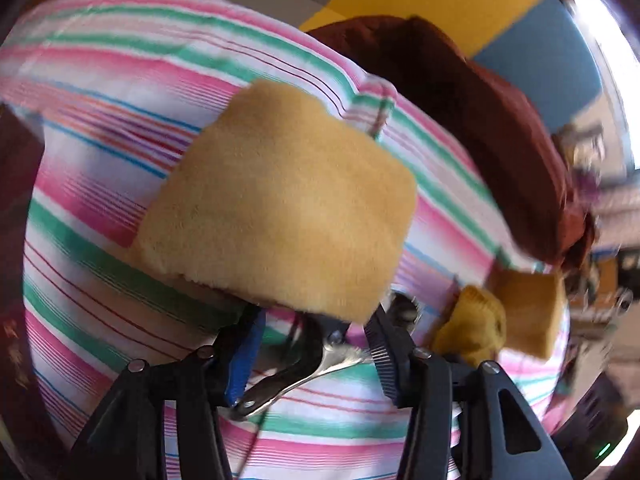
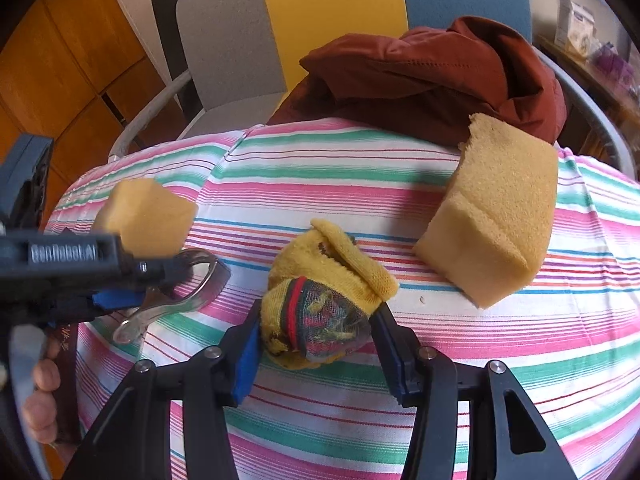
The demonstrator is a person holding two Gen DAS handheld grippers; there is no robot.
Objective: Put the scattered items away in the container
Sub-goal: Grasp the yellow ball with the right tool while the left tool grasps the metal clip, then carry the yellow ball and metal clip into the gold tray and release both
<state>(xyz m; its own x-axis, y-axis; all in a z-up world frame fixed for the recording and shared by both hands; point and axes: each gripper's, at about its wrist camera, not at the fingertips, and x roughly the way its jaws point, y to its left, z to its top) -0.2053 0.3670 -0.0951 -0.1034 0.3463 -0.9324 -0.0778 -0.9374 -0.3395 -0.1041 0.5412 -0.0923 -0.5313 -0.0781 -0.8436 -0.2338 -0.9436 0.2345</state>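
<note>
Yellow knitted sock (image 2: pixel 320 300), rolled into a ball with a red and dark patterned part showing, sat pinched between the blue pads of the right tongs (image 2: pixel 316 332), resting on the striped cloth (image 2: pixel 400 168). Off to the left of those tongs, the left tongs (image 2: pixel 120 280) reached in from the side, closed on a metal clip (image 2: pixel 176 292), with a small sponge (image 2: pixel 148 216) just beyond their tips. Ahead and to the right of the right tongs lay a large sponge (image 2: pixel 492 212), apart from the sock, its far corner touching a crumpled rust-red garment (image 2: pixel 440 80).

From the left wrist view, the left tongs (image 1: pixel 316 328) held the metal clip (image 1: pixel 296 376) between their pads, and the small sponge (image 1: pixel 280 200) filled the space right in front of them; I could not tell whether it touched them. That picture was blurred, and the sock (image 1: pixel 472 324) and large sponge (image 1: pixel 528 308) were partly cut off by the right-hand finger.

Fingers (image 2: pixel 40 392) of a hand showed at the left edge. No container was clearly made out. The cloth of pink, green and white stripes covered a rounded surface. Behind it stood a chair (image 2: pixel 224 40) with grey, yellow and blue panels, and orange-brown cupboards (image 2: pixel 72 72).
</note>
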